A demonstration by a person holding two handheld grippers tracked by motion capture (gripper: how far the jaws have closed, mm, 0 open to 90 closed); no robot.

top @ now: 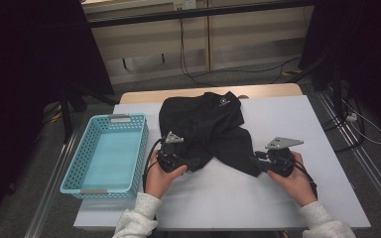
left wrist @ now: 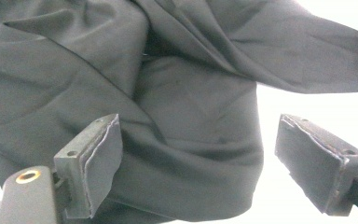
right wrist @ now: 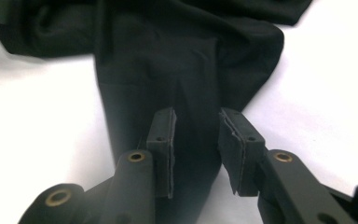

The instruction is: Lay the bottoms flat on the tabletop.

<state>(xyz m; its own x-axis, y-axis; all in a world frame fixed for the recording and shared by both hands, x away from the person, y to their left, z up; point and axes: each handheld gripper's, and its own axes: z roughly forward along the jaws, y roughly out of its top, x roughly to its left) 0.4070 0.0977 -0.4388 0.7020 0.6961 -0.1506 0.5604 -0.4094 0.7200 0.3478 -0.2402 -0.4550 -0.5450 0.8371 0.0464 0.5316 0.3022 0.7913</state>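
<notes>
Two grippers work one black shirt (top: 206,126), which lies rumpled on the white table (top: 287,198) at about 12 o'clock from the person's hands. The high view alone takes in the whole scene: one turquoise basket (top: 92,171) at 9 o'clock of the shirt, just beside it, plus both sleeves of the person at 6 o'clock. There the left gripper (top: 191,162) sits at the shirt's lower left edge and the right gripper (top: 258,163) at the tip of the fabric strip that runs out toward 4 o'clock.

From the left gripper view come the details of that tool: its two pads stand wide apart, with a fold of the shirt (left wrist: 182,140) lying between them, unpinched. The right gripper view shows its pads drawn close with a narrow gap, the shirt (right wrist: 191,70) strip beneath them; whether cloth is caught I cannot tell.

From above, the jaws of both tools are too small and dark against the fabric to make out.
</notes>
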